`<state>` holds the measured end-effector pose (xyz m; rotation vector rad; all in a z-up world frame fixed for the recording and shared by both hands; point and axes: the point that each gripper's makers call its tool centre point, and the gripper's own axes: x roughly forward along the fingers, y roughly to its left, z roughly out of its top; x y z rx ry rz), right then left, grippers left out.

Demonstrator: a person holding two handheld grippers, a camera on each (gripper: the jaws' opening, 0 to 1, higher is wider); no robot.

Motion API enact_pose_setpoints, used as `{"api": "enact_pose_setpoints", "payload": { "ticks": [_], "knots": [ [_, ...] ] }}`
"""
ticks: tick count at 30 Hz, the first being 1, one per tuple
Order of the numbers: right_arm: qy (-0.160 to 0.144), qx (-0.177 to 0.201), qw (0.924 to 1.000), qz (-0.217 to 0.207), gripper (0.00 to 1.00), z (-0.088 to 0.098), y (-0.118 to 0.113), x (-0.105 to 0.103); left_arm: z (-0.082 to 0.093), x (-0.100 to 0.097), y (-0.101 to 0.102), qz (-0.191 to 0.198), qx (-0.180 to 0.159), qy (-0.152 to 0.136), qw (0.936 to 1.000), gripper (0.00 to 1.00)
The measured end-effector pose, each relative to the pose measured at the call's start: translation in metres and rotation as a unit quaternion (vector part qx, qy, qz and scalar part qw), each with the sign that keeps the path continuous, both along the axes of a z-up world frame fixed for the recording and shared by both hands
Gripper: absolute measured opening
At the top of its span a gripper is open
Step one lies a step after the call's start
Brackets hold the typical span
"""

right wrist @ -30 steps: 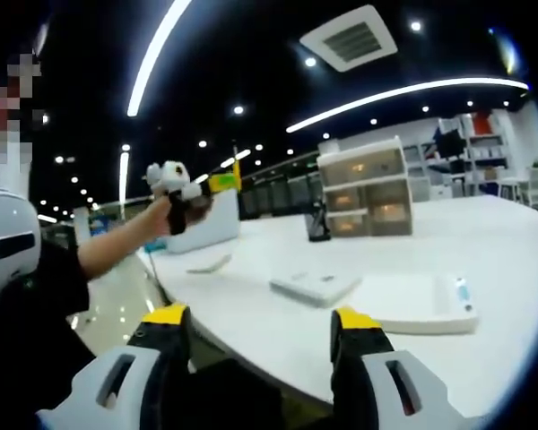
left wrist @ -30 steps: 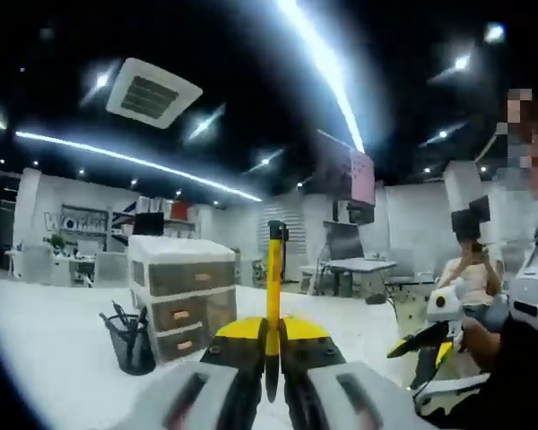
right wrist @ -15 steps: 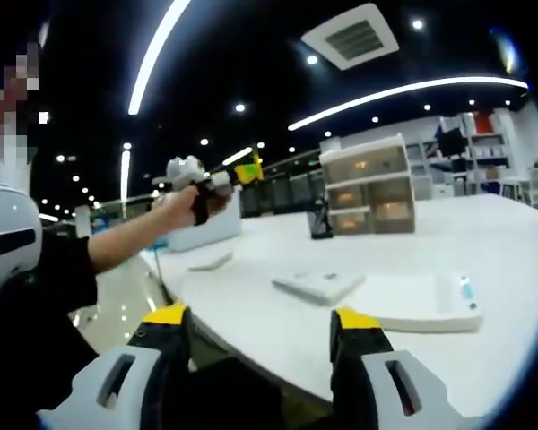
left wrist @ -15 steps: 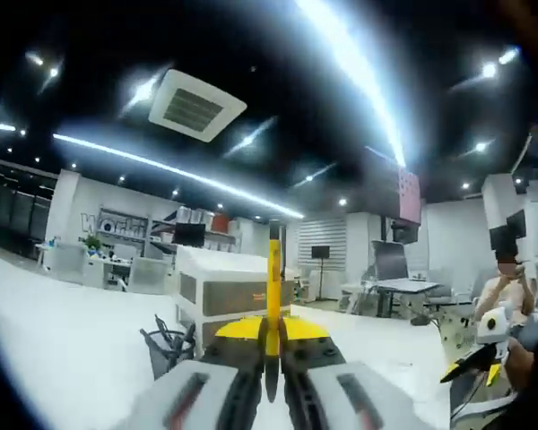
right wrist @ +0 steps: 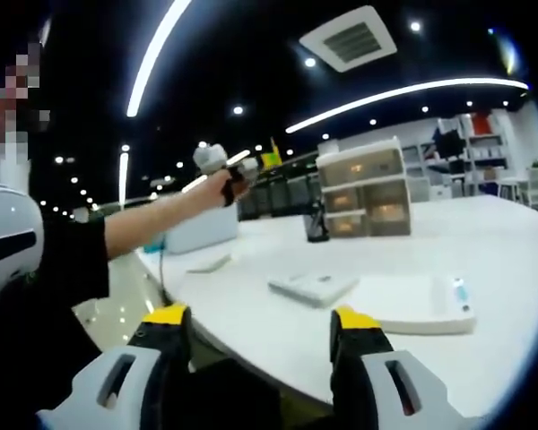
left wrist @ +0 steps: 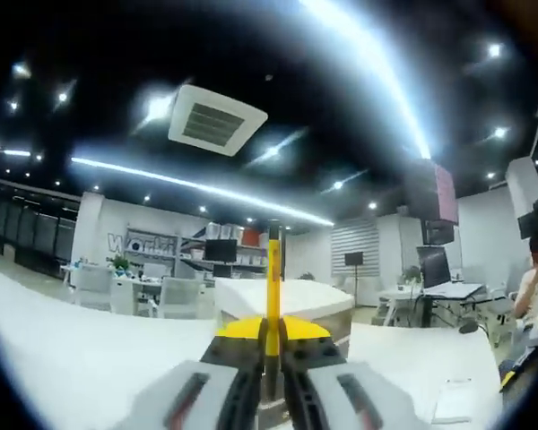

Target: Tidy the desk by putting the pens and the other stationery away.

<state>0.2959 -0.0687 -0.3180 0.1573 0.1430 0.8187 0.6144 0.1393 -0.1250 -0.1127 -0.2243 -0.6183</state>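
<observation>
Holding a yellow pen (left wrist: pixel 272 296) upright in the left gripper (left wrist: pixel 271 345), fingers pinched tight on its lower part, black tip poking up over the white drawer unit (left wrist: pixel 287 300) just behind it in the left gripper view. Sitting on the white tabletop (left wrist: pixel 72 367), that drawer unit, with an office room and ceiling lights beyond. Off at the right edge, a flat white pad (left wrist: pixel 455 400) lying on the tabletop.

Over in the right gripper view, spread wide apart with nothing between them, the yellow-tipped fingers (right wrist: pixel 168 315) of the right gripper (right wrist: pixel 262 318), hanging off the near edge of the tabletop (right wrist: pixel 511 269). Stretched out from the left, a person's arm with the left gripper (right wrist: pixel 238 172) raised above the far end of the tabletop, near the drawer unit (right wrist: pixel 364 186). Tucked just beside the drawer unit's left side, a dark mesh pen holder (right wrist: pixel 316 222). Closer in, a white tray (right wrist: pixel 411 305) with a small blue-marked item (right wrist: pixel 460 291) on its right side, and touching its left edge a white notebook-looking thing (right wrist: pixel 312 287). Further left, a small white flat object (right wrist: pixel 206 262), too blurry to name.
</observation>
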Motion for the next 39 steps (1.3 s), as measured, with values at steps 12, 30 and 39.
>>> {"api": "enact_pose_setpoints", "payload": {
  "ticks": [12,30,39],
  "knots": [
    [0.001,-0.001,1.0000,-0.003,0.59,0.000,-0.003,0.000,-0.027,0.066,0.007,0.071,0.028,0.024,0.9968,0.07],
    [-0.001,-0.001,1.0000,0.001,0.59,0.000,-0.001,-0.003,-0.054,0.071,-0.009,0.083,0.031,0.030,0.9956,0.07],
    [-0.003,-0.004,1.0000,0.008,0.59,0.000,0.005,-0.008,-0.070,0.069,-0.010,0.084,0.048,0.035,0.9947,0.07]
  ]
}}
